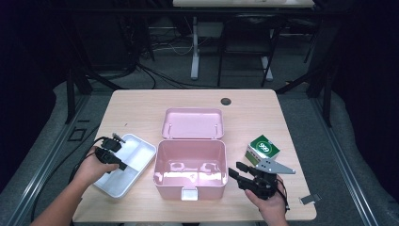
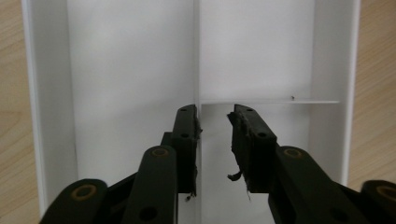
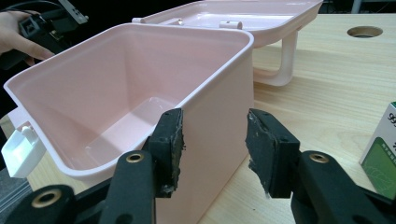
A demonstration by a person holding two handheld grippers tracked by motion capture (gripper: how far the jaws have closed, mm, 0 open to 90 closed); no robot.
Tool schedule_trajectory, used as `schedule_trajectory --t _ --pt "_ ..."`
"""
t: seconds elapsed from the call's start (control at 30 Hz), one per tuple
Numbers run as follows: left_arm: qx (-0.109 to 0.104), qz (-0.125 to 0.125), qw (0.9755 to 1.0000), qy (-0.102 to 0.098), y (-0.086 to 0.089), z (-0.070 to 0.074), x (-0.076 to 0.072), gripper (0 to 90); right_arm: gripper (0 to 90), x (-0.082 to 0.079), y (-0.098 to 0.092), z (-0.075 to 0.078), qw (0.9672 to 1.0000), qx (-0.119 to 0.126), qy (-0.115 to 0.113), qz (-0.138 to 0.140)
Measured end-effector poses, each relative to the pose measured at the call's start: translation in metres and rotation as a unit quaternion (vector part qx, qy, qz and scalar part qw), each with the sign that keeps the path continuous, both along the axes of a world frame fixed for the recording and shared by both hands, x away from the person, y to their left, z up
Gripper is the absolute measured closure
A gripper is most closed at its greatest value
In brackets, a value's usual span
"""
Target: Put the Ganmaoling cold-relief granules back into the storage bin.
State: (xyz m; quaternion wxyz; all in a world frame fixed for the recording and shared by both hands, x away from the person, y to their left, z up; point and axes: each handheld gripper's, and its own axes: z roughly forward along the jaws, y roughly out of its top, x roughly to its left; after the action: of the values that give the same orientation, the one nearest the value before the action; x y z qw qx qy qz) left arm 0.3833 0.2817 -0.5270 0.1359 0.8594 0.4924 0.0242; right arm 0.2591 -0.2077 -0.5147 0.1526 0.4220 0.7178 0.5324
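From above, the left gripper (image 1: 111, 153) hangs over the white tray (image 1: 141, 162), which sits on the table (image 1: 141, 106) just left of the open pink box (image 1: 190, 170). The right gripper (image 1: 242, 175) rests close by that box's right wall, with a green carton (image 1: 262, 149) behind it.

Along the left gripper (image 2: 215, 140), the jaws stand apart above the tray's upright divider (image 2: 196, 51), gripping nothing.

Along the right gripper (image 3: 214, 149), the jaws are parted around the pink box's near corner (image 3: 229, 107), not pressing it; its lid (image 3: 243, 16) lies flipped back.
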Motion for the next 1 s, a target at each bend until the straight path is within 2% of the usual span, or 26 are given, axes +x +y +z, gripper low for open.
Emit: schedule_trajectory --t 0.1,0.17,0.23,0.27,0.37,0.47,0.53,0.63,0.7,0.8,0.87,0.9,0.93,1.0 --pt "-0.007 0.005 0.9996 -0.027 0.006 0.007 -0.005 61.1 55.7 0.0 -0.001 0.001 1.0 -0.001 0.002 0.0" --pt "-0.025 0.006 0.9985 -0.049 0.01 0.013 -0.011 56.7 55.4 0.0 -0.001 0.001 1.0 0.001 -0.003 -0.002" --pt "-0.056 0.015 0.9951 -0.079 0.015 0.018 -0.017 54.5 54.9 0.001 -0.002 0.002 1.0 0.0 -0.003 -0.002" --pt "-0.066 0.022 0.9932 -0.093 0.016 0.02 -0.019 54.0 54.7 0.001 -0.003 0.002 1.0 0.0 -0.003 -0.004" --pt "-0.067 0.034 0.9889 -0.128 0.017 0.027 -0.024 50.1 53.3 0.002 -0.006 0.003 1.0 0.003 -0.002 -0.009" --pt "-0.08 0.042 0.9853 -0.145 0.014 0.035 -0.026 47.4 51.3 0.002 -0.01 0.004 0.9998 0.009 -0.004 -0.015" --pt "-0.078 0.039 0.9839 -0.156 0.013 0.041 -0.028 47.0 49.3 0.002 -0.012 0.005 0.9998 0.013 -0.005 -0.014" --pt "-0.075 0.023 0.9804 -0.181 0.012 0.049 -0.035 46.5 46.0 0.003 -0.014 0.005 0.9998 0.012 -0.009 -0.016" --pt "-0.076 0.014 0.9802 -0.182 0.012 0.05 -0.039 44.7 44.7 0.005 -0.015 0.005 0.9998 0.002 -0.007 -0.017" --pt "-0.073 0.0 0.9836 -0.165 0.011 0.049 -0.041 42.7 41.8 0.005 -0.015 0.004 0.9993 -0.013 -0.014 -0.032" --pt "-0.078 -0.012 0.9824 -0.169 0.009 0.049 -0.041 42.6 40.5 0.005 -0.014 0.006 0.9985 -0.033 -0.014 -0.043" --pt "-0.078 -0.013 0.9829 -0.166 0.009 0.049 -0.041 42.6 37.4 0.006 -0.013 0.006 0.998 -0.032 -0.03 -0.046" --pt "-0.075 -0.011 0.9835 -0.164 0.008 0.049 -0.04 42.6 36.4 0.007 -0.013 0.006 0.9978 -0.032 -0.035 -0.046" --pt "-0.084 -0.009 0.9855 -0.147 0.009 0.049 -0.04 44.6 34.7 0.011 -0.013 0.006 0.9983 -0.029 -0.024 -0.045"
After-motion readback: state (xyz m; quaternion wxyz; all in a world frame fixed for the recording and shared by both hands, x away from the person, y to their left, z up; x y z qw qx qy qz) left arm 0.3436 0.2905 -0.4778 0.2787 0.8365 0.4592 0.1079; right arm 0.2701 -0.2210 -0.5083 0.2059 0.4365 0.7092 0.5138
